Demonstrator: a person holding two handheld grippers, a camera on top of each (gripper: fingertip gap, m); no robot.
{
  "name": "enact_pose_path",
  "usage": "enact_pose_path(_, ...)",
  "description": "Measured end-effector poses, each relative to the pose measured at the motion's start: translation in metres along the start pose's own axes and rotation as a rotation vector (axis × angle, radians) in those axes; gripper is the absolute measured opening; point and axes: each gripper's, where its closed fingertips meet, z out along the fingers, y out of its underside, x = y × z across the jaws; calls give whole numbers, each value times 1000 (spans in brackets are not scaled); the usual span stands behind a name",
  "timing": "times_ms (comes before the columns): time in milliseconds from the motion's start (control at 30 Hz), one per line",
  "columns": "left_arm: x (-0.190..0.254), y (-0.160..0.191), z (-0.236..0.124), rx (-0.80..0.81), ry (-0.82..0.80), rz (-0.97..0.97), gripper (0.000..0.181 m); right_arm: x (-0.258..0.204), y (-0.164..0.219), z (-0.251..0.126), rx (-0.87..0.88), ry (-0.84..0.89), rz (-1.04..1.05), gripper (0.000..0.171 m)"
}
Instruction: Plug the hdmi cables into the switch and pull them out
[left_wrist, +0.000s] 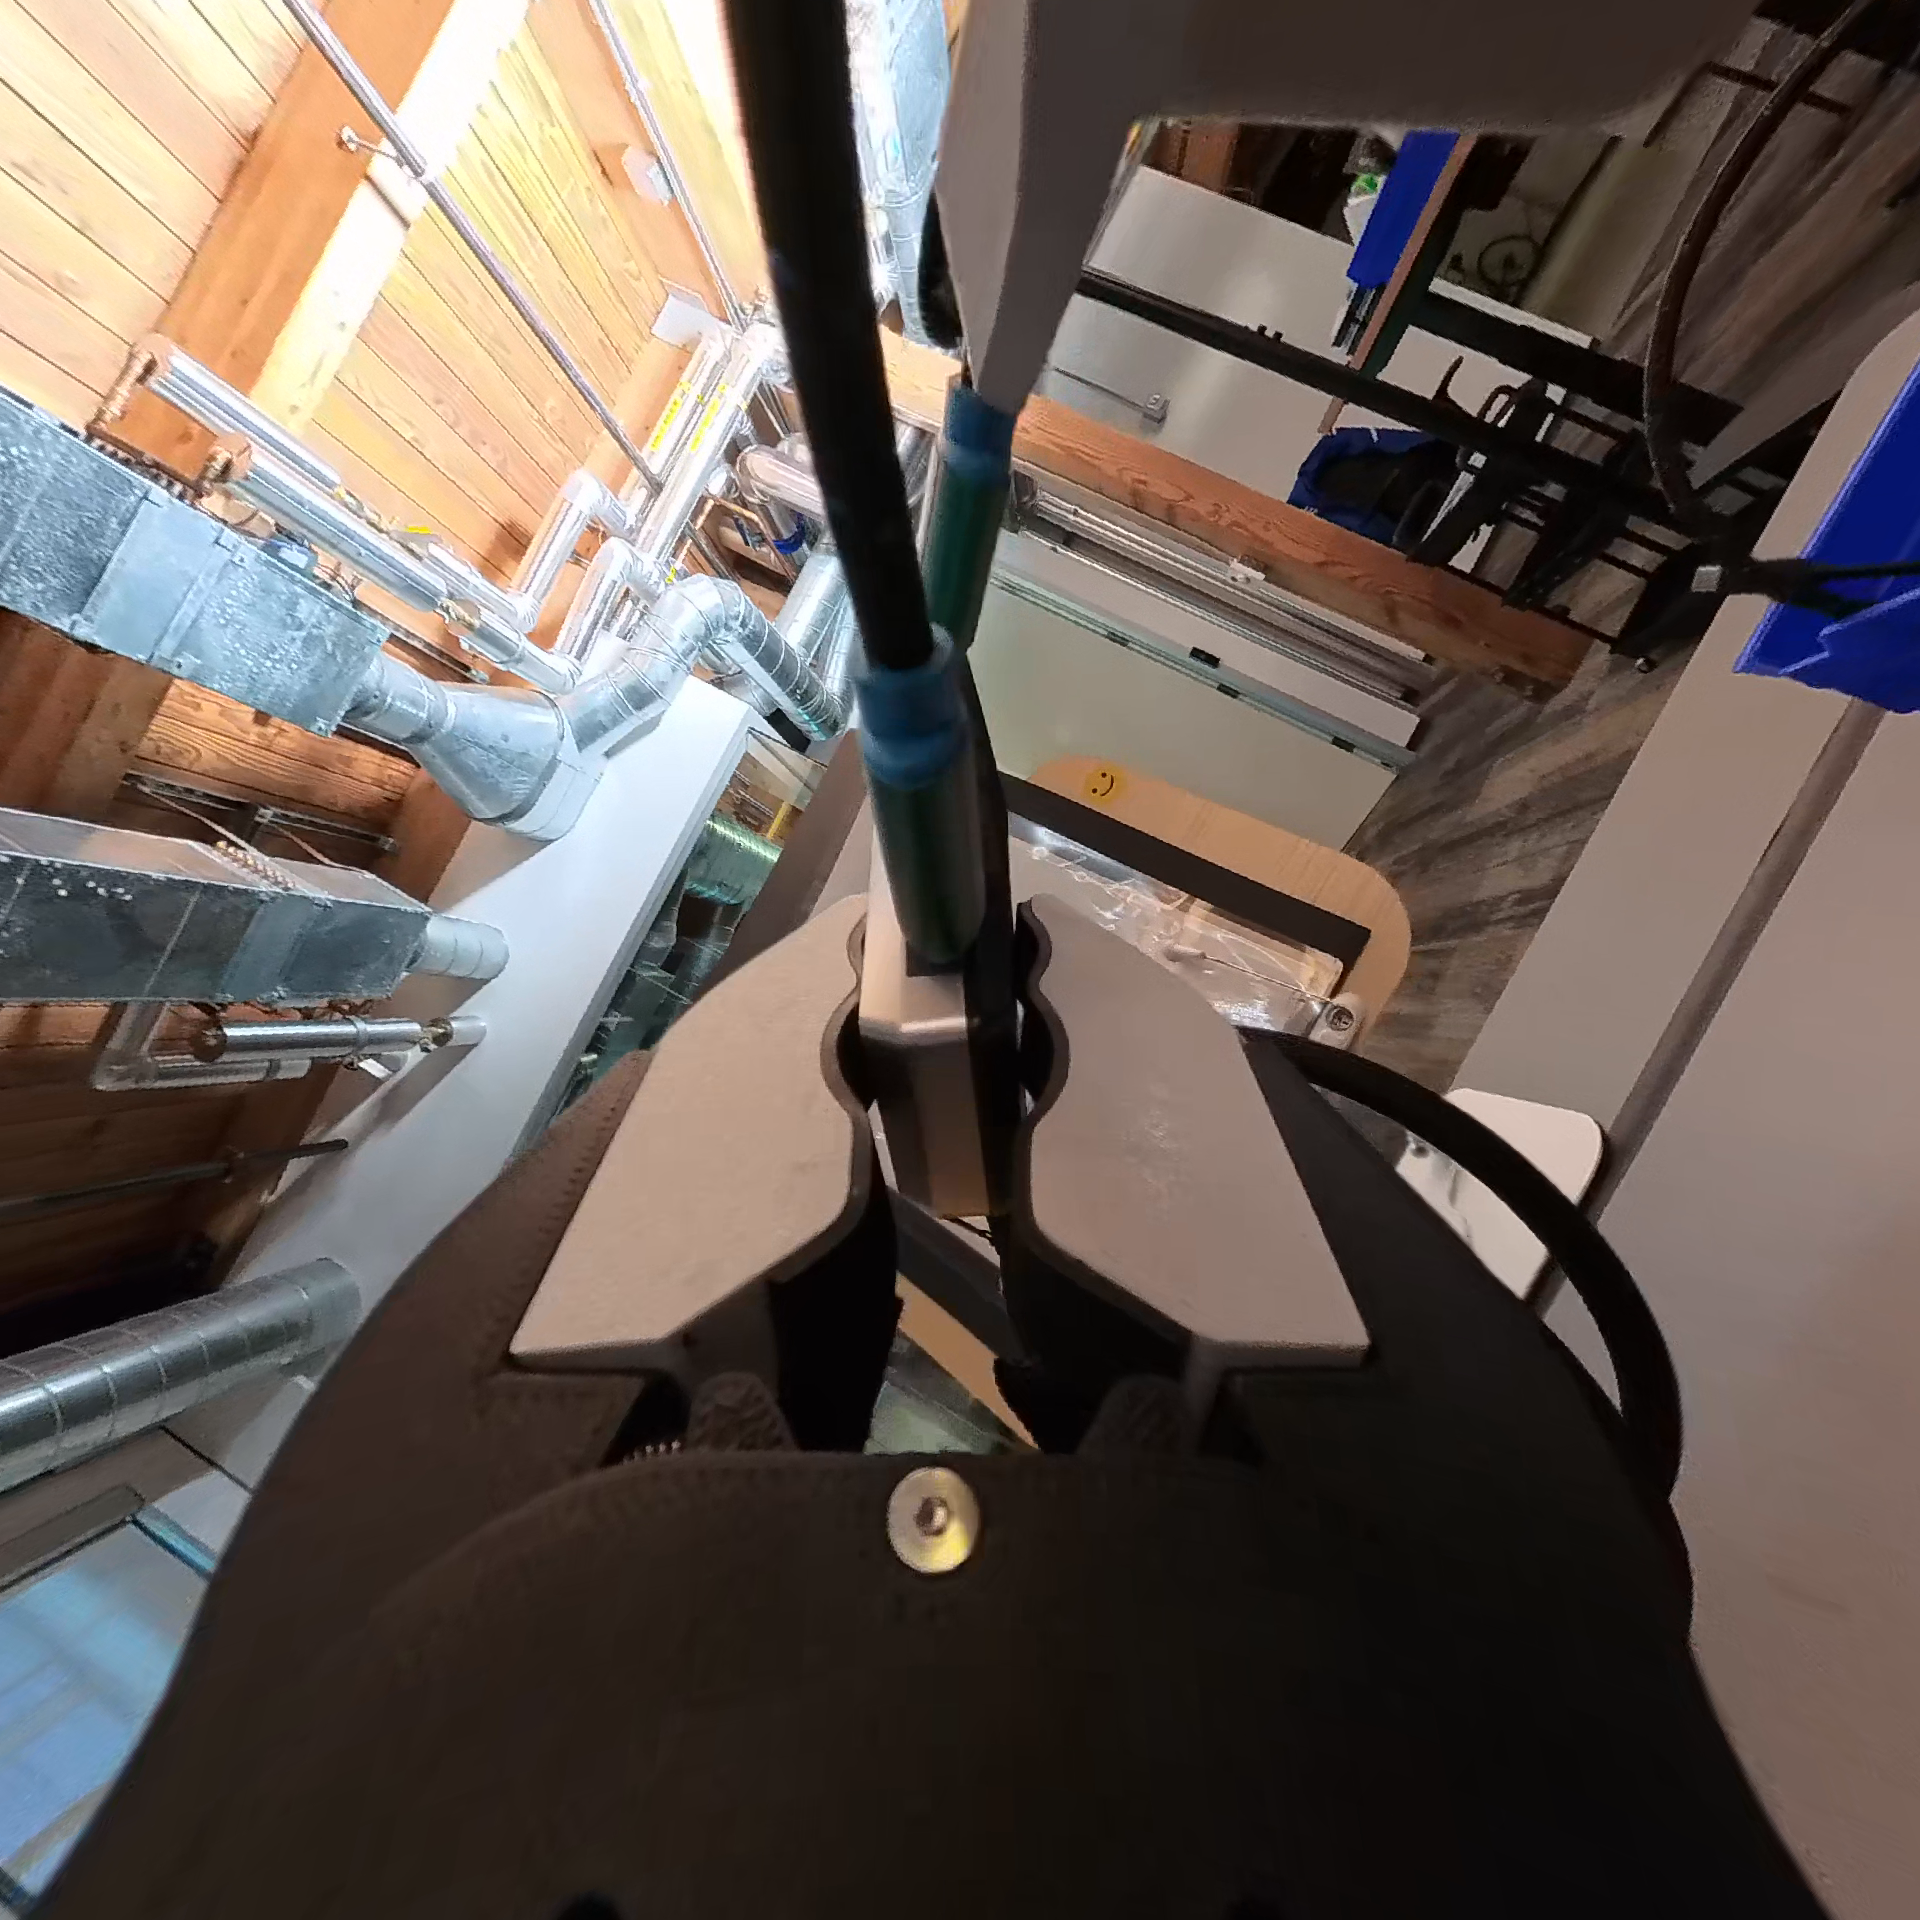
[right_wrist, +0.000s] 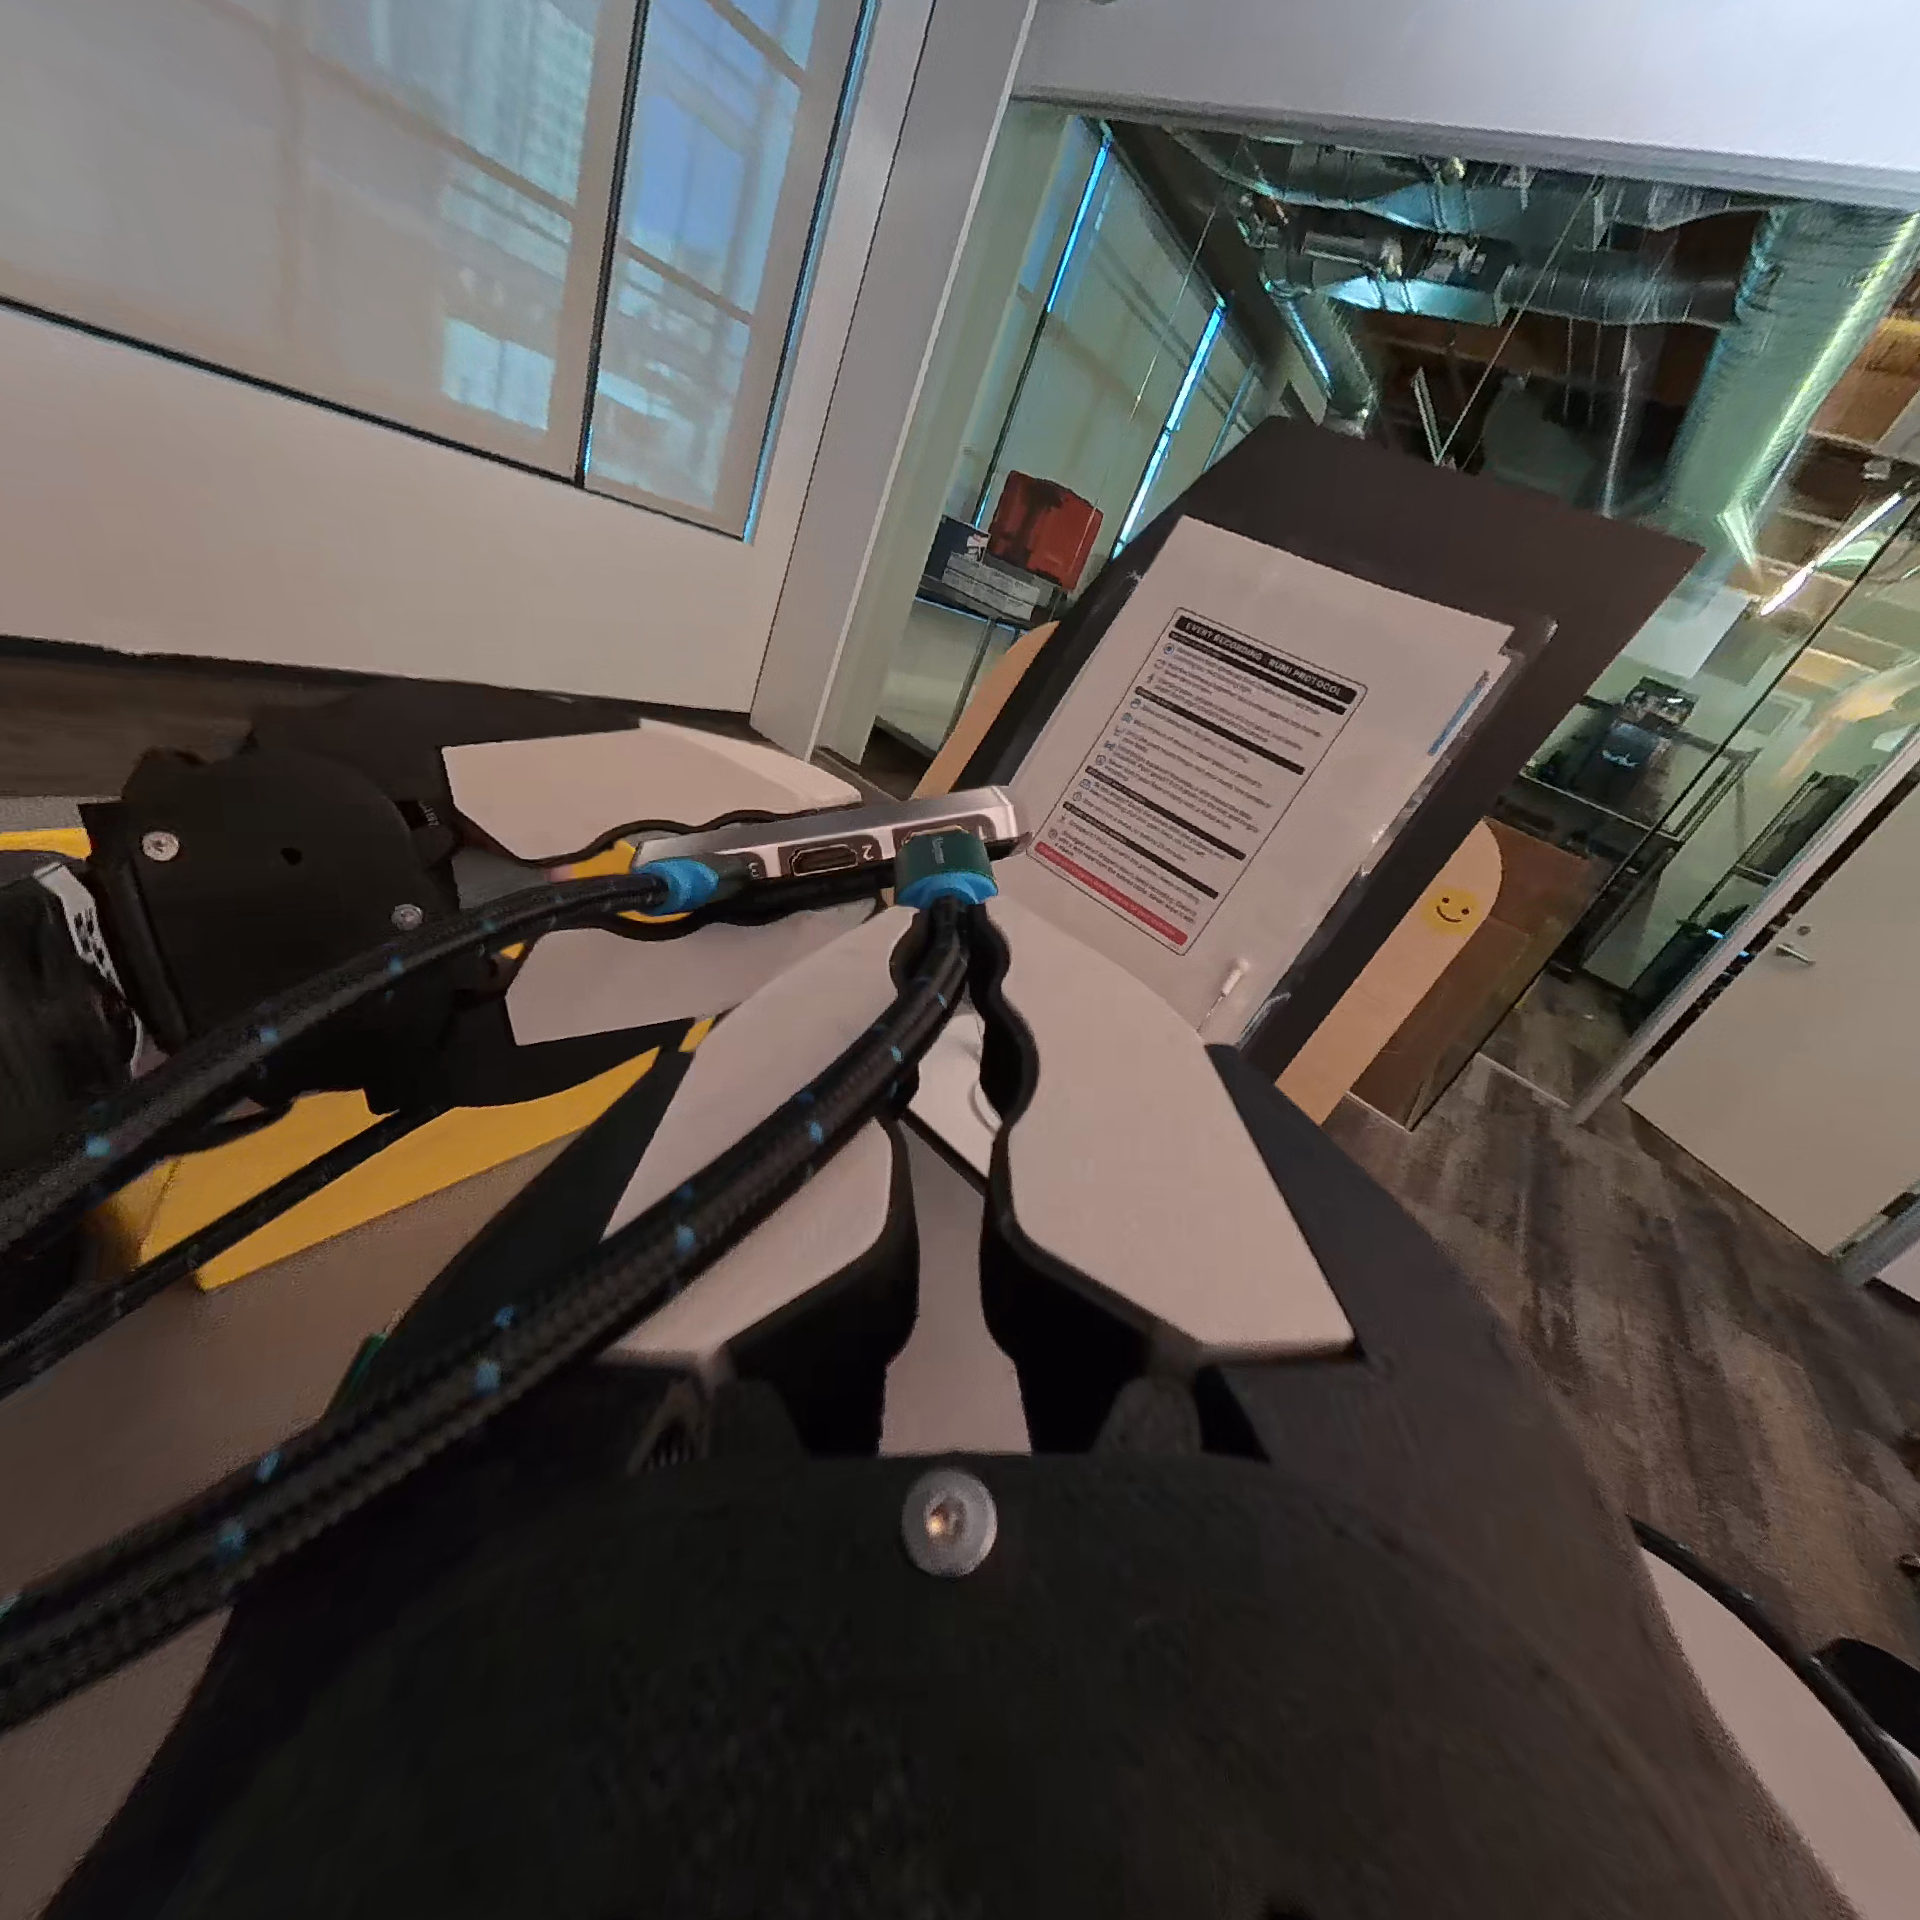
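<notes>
In the left wrist view my left gripper is shut on the silver HDMI switch and holds it on edge. A black braided HDMI cable with a green plug sits in the near port. A second green plug sits in the far port. In the right wrist view my right gripper is shut on the cable just behind that second plug, which sits in the switch. The middle port is empty. The other plug is at the left port, between the left gripper's fingers.
A yellow block lies on the table under the cables. A black board with a laminated sheet stands right behind the switch. Beyond it are a wooden panel with a smiley sticker and glass walls. Blue bins show at right. The tips of one gripper are about 7 centimeters away from the tips of the other.
</notes>
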Motion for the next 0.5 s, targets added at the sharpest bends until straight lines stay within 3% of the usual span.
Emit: enact_pose_path(500,-11,-19,-9,-9,-41,185,21,-2,-12,-13,-3,-36,79,7)
